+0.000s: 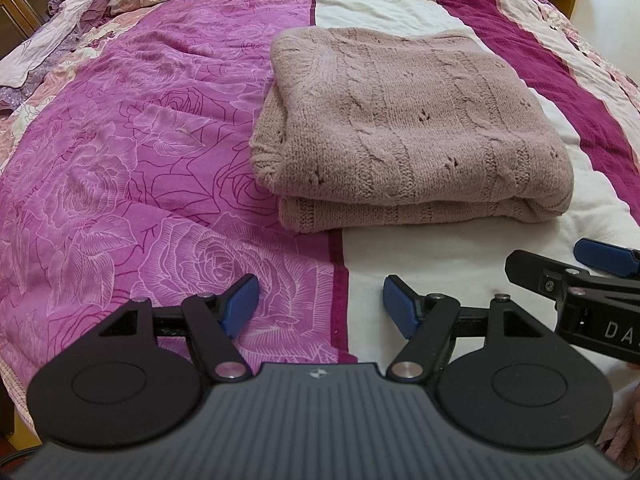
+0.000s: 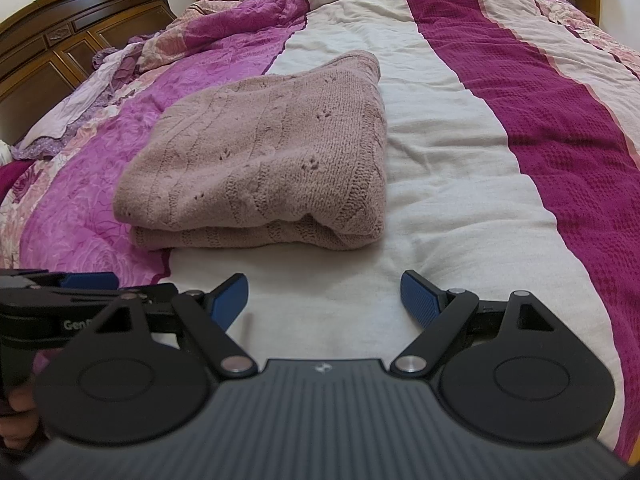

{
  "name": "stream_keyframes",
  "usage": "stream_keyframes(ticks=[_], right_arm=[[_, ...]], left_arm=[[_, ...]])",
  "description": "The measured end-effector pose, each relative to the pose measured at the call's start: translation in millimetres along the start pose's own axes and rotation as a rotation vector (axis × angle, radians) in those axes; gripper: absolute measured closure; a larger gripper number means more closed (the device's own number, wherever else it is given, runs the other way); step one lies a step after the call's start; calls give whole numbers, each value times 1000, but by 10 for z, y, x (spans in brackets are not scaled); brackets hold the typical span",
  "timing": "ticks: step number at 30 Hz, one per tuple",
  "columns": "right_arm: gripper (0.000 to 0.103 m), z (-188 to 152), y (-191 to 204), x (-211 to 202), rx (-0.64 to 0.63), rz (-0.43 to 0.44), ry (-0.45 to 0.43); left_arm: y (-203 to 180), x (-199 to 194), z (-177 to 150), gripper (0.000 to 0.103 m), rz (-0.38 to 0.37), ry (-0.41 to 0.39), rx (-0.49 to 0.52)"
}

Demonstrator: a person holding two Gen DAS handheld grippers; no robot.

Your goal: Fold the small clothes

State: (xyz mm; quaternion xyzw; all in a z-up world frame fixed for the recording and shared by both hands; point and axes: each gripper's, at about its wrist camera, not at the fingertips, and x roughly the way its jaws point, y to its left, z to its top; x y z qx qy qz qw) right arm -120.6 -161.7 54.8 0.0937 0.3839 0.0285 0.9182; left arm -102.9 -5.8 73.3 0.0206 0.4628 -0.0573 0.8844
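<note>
- A dusty-pink cable-knit sweater, folded into a thick rectangular stack, lies on the bed's quilted cover in the centre of the left wrist view, reaching toward the upper right of the frame.
- In the right wrist view the same sweater sits left of centre, across the seam between the magenta rose-print panel and the cream panel of the cover.
- My left hand-held gripper hangs at the bottom centre of its frame with its blue-padded jaws spread wide and nothing between them, well short of the sweater's near edge.
- My right hand-held gripper is likewise wide and empty, over the cream panel, apart from the sweater.
- At the lower right edge of the left view, the right tool shows beside mine, close but not touching.
- I judge the knit to be soft, floppy and fairly light, thick and springy where the layers stack.
- It should not be slippery or fragile, though the small eyelet holes could snag a fingertip.
- The folded near edge, rounded and several layers deep, looks like the firmest place to pinch.
- Taking both near corners at once would likely keep the stack from sagging or unfolding.
- A wooden headboard stands at the upper left.
</note>
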Motion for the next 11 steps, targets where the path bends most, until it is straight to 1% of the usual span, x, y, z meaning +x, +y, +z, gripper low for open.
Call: stream_keyframes(ticks=[11], right_arm=[[18,0,1,-2,0,0,0]], left_arm=[[-2,1,-1,28,2,2,2]])
